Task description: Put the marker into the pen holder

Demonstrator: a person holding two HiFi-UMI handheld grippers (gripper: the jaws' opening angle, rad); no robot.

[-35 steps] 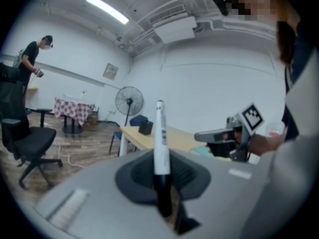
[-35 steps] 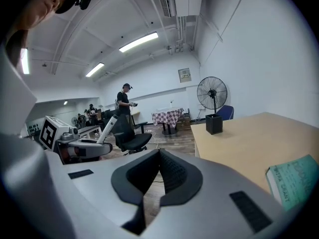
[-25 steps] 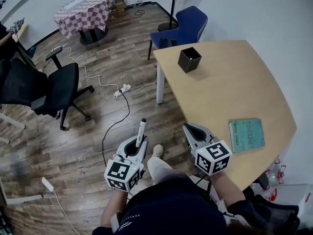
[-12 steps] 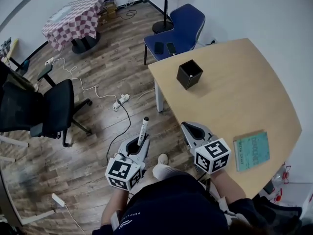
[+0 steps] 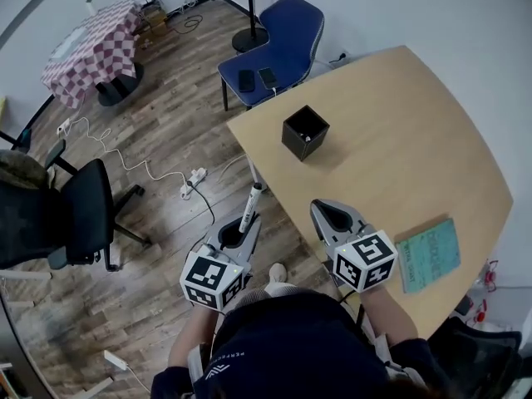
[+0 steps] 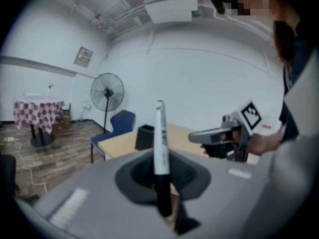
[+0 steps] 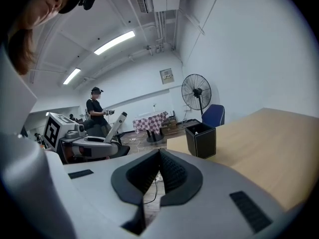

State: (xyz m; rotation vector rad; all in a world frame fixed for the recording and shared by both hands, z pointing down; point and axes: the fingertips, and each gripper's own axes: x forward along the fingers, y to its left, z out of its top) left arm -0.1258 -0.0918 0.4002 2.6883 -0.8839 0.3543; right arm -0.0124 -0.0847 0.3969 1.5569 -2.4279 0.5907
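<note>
The left tool pinches the marker by one end, the right tool is pressed together and empty: centre the marker over the holder, tip it down, then release.

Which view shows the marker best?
The left gripper view: the marker stands close and upright, clamped between the jaws. The head view shows it small, from above. The right gripper view shows it far off at the left, tilted.
</note>
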